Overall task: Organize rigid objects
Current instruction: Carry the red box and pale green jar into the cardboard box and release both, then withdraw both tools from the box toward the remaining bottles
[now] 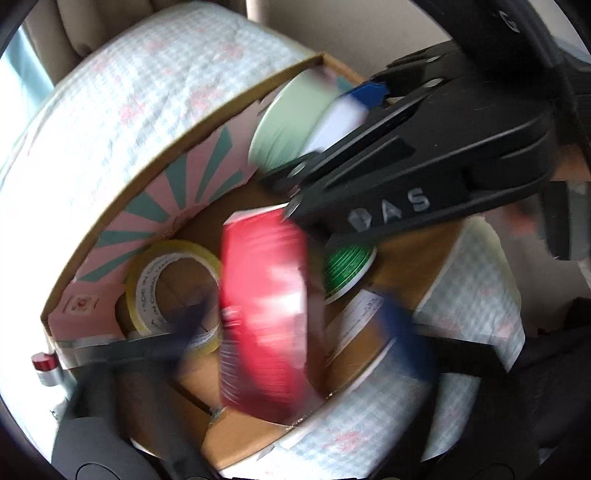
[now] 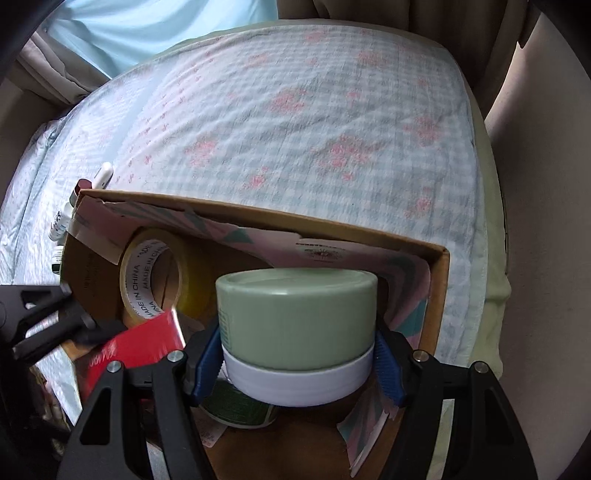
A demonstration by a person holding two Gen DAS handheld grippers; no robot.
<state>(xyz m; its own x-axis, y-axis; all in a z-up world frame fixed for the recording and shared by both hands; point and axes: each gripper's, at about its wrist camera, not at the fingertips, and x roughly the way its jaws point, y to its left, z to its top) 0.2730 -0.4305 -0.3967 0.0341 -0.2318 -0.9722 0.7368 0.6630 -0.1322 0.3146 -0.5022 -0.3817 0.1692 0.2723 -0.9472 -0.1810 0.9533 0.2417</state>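
A cardboard box lies open on the bed; its rim also shows in the left wrist view. My right gripper is shut on a green jar with a white lid, held sideways just inside the box; the jar also shows in the left wrist view. My left gripper holds a red box, blurred, over the cardboard box; it shows red at the left of the right wrist view. A roll of clear tape and a green-labelled round thing lie inside.
A checked bedspread with pink flowers covers the bed. Small bottles and a red-capped stick lie beside the box's left corner. Curtains hang behind the bed.
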